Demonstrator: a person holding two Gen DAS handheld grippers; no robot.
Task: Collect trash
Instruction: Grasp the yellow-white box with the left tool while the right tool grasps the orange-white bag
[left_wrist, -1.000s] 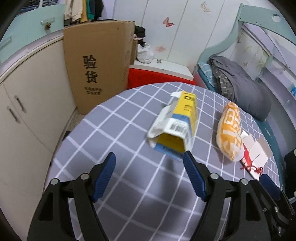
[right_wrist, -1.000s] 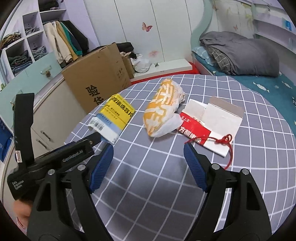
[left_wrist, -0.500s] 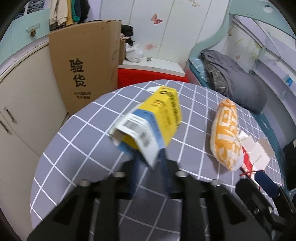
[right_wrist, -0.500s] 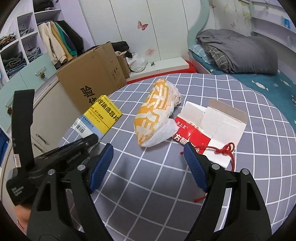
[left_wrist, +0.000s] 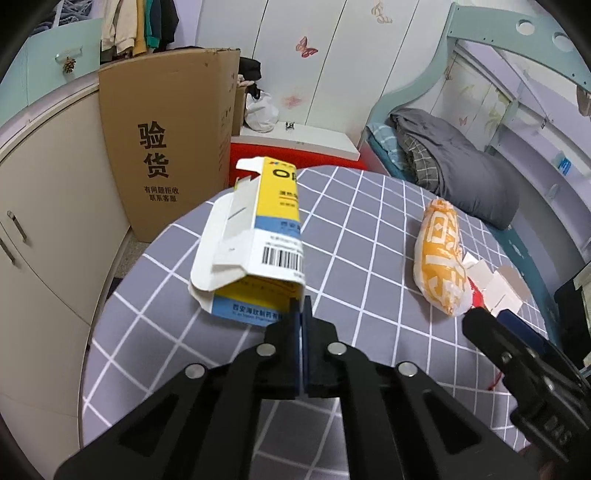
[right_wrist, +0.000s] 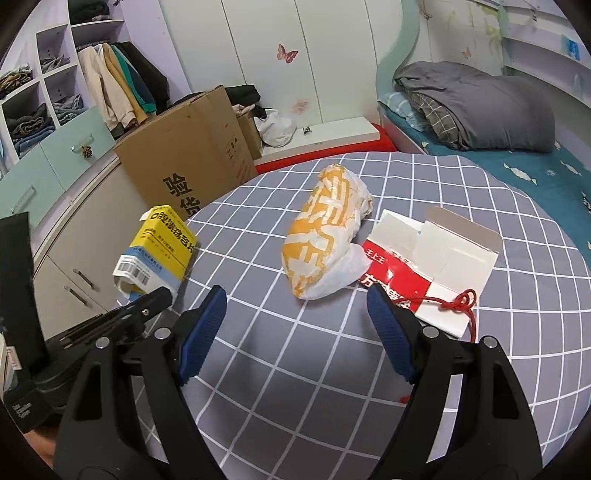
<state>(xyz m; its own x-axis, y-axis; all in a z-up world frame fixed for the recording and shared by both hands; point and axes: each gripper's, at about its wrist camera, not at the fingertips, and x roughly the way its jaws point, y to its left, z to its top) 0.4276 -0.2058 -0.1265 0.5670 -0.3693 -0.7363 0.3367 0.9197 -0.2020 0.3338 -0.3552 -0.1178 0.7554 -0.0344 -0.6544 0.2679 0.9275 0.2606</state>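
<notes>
Home bedroom, bed (right_wrist: 480, 107), wardrobe (right_wrist: 110, 85)

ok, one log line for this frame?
left gripper: shut on yellow box | right gripper: open, empty | orange bag, red box: on table

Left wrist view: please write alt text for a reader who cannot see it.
The left gripper is shut on the near edge of an opened yellow and blue carton, above a round table with a grey checked cloth. An orange and white bag lies to the right, and a tall cardboard box stands behind.
</notes>
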